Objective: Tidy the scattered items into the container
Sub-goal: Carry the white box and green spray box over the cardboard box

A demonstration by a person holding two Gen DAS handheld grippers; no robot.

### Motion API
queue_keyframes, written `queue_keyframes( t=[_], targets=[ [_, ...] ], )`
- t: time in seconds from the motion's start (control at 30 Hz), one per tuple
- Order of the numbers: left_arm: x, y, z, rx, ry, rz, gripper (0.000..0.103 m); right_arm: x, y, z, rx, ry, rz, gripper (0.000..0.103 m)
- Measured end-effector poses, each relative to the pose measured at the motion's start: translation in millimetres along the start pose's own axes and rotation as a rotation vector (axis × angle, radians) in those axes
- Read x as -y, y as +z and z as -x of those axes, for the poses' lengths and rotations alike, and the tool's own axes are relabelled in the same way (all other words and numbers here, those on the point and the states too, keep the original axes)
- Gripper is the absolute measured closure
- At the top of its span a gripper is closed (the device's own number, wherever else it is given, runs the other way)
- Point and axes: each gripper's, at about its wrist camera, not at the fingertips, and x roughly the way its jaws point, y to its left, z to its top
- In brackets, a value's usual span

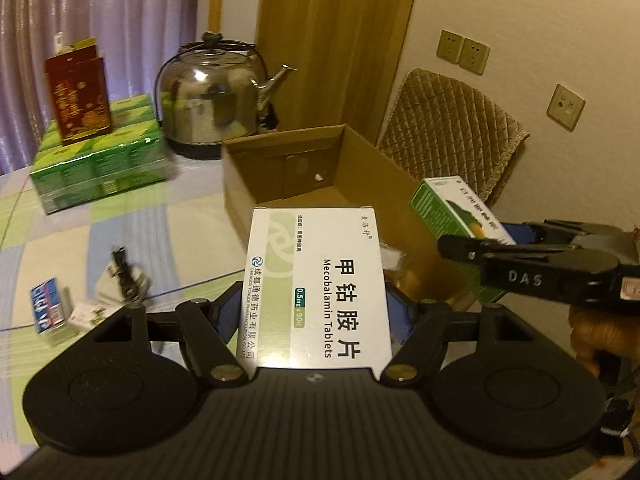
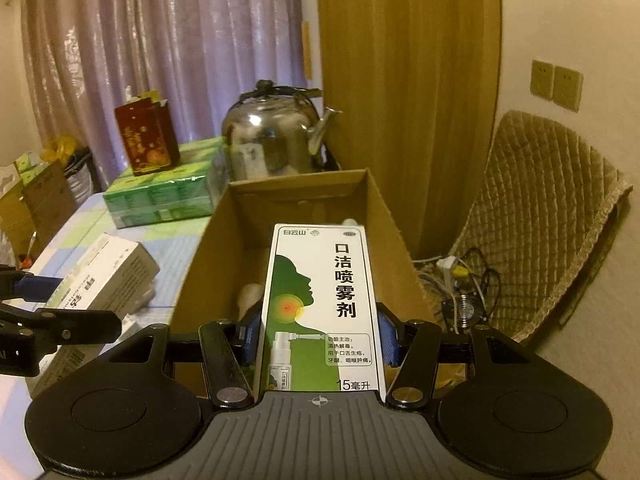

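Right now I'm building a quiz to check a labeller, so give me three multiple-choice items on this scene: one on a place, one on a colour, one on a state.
1. Where does the dark red carton stand?
A. on the stack of green packs
B. inside the open brown cardboard box
C. on the quilted chair

2. Which colours mark the spray box in the right tool?
A. green and white
B. blue and red
C. all black

3. What state is the left tool in?
A. open, holding nothing
B. shut on the white Mecobalamin tablet box
C. out of view

Answers: 1 A, it sits atop the packs; 2 A, green figure on white; 3 B, both pads press the box's sides.
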Motion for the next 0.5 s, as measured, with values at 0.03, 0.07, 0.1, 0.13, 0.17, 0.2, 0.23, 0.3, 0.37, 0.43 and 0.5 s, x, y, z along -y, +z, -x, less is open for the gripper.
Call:
queue_keyframes(
  t=[0.03, 0.07, 0.1, 0.13, 0.17, 0.2, 0.23, 0.3, 0.37, 0.43, 0.5],
  targets=[
    [2.9, 2.9, -4.0, -0.001, -0.004, -0.001, 0.036, 4.5, 1.0, -2.2, -0.002, -0.001, -0.006, 0.05],
    [5.8, 6.4, -8.9, -0.001, -0.01, -0.001, 0.036, 8.7, 1.8, -4.0, -0.004, -0.001, -0.011, 0.05],
    [8.3, 9.6, -13.1, -0.001, -0.017, 0.0, 0.036, 12.7, 3.1, -6.4, -0.006, -0.003, -0.016, 0.05],
    [10.7, 12.9, -17.4, 0.0, -0.023, 0.001, 0.036, 16.0, 4.7, -9.2, -0.007, -0.004, -0.02, 0.05],
    [12.9, 16.0, -21.6, 0.0, -0.026, 0.001, 0.036, 18.4, 6.8, -12.7, -0.008, -0.005, -0.022, 0.05],
    [14.7, 18.7, -26.0, -0.002, -0.029, 0.0, 0.036, 21.0, 8.5, -15.3, -0.008, -0.006, -0.023, 0.05],
    [16.2, 20.9, -30.4, -0.004, -0.03, -0.001, 0.036, 24.0, 9.7, -17.9, -0.009, -0.008, -0.026, 0.05],
    [19.3, 24.8, -40.3, -0.009, -0.031, -0.004, 0.036, 28.9, 12.1, -24.0, -0.014, -0.009, -0.03, 0.05],
    [21.8, 26.9, -48.4, -0.013, -0.034, -0.004, 0.036, 33.2, 13.2, -30.3, -0.022, -0.007, -0.036, 0.05],
    [23.8, 28.6, -56.5, -0.018, -0.039, -0.001, 0.036, 37.3, 12.7, -35.2, -0.028, 0.003, -0.05, 0.05],
    [25.1, 29.7, -65.0, -0.025, -0.04, 0.002, 0.036, 40.6, 11.7, -38.9, -0.034, 0.008, -0.062, 0.05]
  ],
)
